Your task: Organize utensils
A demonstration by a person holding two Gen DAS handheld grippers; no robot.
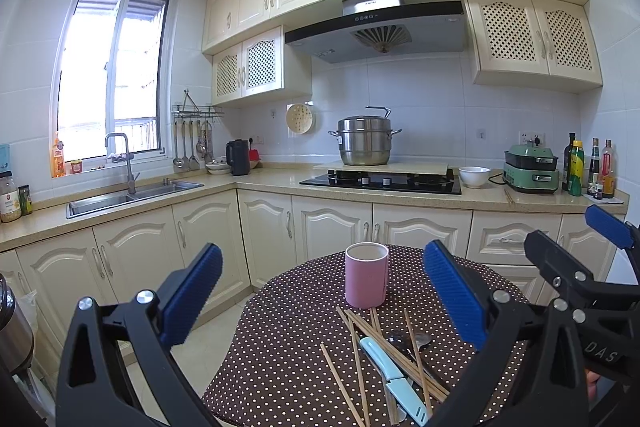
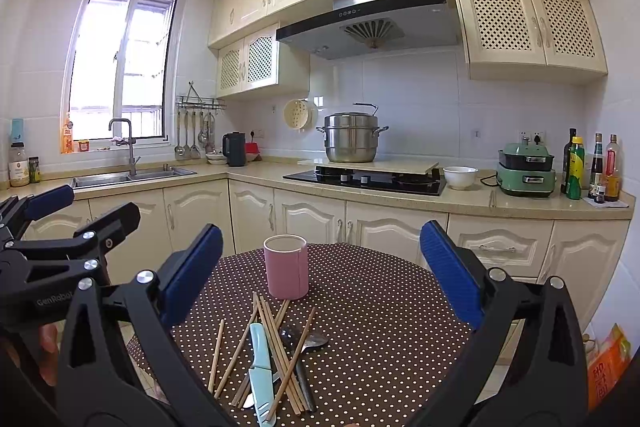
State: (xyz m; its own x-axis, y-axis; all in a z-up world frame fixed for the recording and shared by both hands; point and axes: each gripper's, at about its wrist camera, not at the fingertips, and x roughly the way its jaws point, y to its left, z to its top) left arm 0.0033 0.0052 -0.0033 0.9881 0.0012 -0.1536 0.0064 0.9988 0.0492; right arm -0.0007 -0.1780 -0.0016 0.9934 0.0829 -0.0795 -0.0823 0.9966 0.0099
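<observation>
A cream-cabinet kitchen forms the background, and nearest the cameras a round table [image 1: 288,355] in a brown dotted cloth carries the work.

The left gripper [image 1: 322,301] hovers above the table's near edge with its blue-padded jaws spread wide and nothing between them. Just past and between its fingertips stands a pink cup [image 1: 366,275], upright, mouth open; its inside cannot be seen. Below the jaws, toward the camera, lies a heap of chopsticks [image 1: 394,347] crossed over one another, a light-blue knife [image 1: 394,375] slanting through them, and two spoons [image 1: 412,341] partly buried under the sticks. The pile's near end is cut off by the frame's bottom edge and the gripper's body, so a count is not possible.

The right gripper [image 2: 320,269] is likewise wide open and empty. The cup [image 2: 286,266] sits between its fingertips, a little left of centre, with the chopsticks [image 2: 276,347], knife [image 2: 260,367] and spoons [image 2: 304,341] under the jaws; the knife's near end runs off the frame.

Each gripper shows at the other's side, partly cropped. Well beyond the jaws, the counter [image 1: 280,183] holds a steel pot [image 1: 365,139] on the hob, a white bowl [image 1: 474,175], a green cooker [image 1: 531,169] and bottles whose labels are illegible.
</observation>
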